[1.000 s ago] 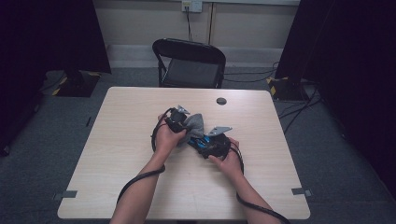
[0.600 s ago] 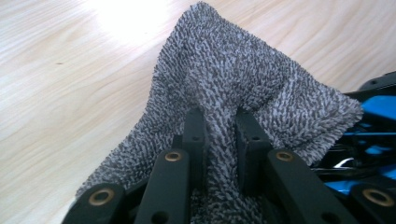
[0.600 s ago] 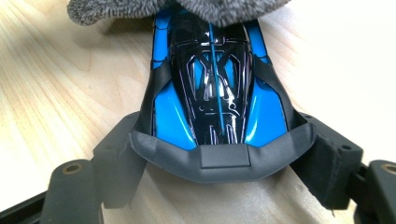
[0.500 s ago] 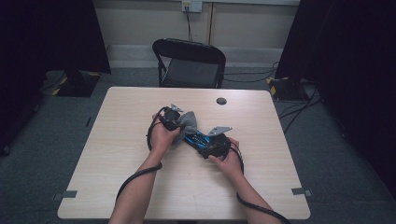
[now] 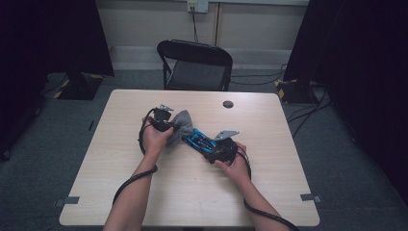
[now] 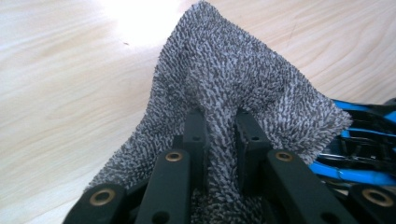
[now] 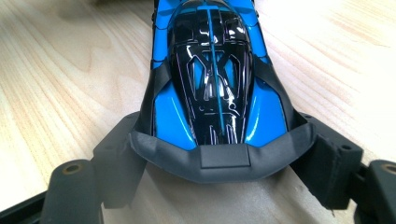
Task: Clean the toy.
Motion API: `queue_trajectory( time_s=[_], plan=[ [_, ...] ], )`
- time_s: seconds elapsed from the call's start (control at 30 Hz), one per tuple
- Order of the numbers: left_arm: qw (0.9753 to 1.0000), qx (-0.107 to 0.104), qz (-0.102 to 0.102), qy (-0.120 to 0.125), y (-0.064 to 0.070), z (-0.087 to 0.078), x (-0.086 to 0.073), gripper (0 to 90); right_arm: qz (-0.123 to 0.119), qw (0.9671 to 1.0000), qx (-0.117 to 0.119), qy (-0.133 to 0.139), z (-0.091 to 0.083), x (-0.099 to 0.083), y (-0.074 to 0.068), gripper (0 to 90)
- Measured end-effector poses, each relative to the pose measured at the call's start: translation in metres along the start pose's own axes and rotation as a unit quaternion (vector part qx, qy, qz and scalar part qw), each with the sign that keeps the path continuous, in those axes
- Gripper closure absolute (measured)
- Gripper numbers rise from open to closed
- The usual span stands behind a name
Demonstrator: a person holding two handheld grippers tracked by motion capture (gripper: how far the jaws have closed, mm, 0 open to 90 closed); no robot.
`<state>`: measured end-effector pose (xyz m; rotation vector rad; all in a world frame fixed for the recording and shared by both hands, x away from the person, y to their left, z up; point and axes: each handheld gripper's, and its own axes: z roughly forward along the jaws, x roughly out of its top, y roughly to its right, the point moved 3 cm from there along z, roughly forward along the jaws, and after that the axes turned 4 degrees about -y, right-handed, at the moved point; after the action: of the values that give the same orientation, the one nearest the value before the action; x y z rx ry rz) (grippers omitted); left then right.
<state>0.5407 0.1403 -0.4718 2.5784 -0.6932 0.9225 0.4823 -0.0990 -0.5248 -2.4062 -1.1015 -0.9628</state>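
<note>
Our left gripper (image 6: pixel 218 135): 2 jaws clenched on fold of grey terry cloth (image 6: pixel 224 79), cloth bunched upward above table (image 6: pixel 60 93). Our right gripper (image 7: pixel 219 163): jaws clamped on rear of blue-and-black toy race car (image 7: pixel 212 79), car resting on table. In high view we see cloth (image 5: pixel 182 126) touching car's (image 5: pixel 198 140) nose, mid-table. Black chair (image 5: pixel 195 65) beyond far edge.

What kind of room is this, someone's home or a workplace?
Most likely a lab or recording studio, not a home: a bare wooden table on grey carpet, dark curtains at both sides, one folding chair, and cables running across the floor.
</note>
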Motion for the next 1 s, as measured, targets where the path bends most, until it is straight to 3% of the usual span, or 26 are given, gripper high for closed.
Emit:
queue_trajectory(
  time_s=[0.2, 0.43, 0.77, 1.0],
  plan=[
    [0.9998, -0.009, 0.017, 0.005, 0.011, -0.017, 0.001, 77.5, 0.0, 1.0, 0.0, 0.0, 0.0, 0.0, 0.0, 24.5],
    [0.9988, -0.031, 0.037, 0.012, 0.034, -0.022, 0.001, 77.5, 0.0, 1.0, 0.0, 0.0, 0.0, 0.0, 0.0, 24.5],
    [0.9968, -0.056, 0.057, 0.007, 0.06, -0.012, -0.004, 77.6, 0.0, 1.0, 0.0, 0.0, 0.0, 0.0, 0.0, 24.5],
    [0.9955, -0.061, 0.072, 0.002, 0.074, -0.005, -0.004, 77.6, 0.0, 1.0, 0.0, 0.0, 0.0, 0.0, 0.0, 24.5]
  ],
)
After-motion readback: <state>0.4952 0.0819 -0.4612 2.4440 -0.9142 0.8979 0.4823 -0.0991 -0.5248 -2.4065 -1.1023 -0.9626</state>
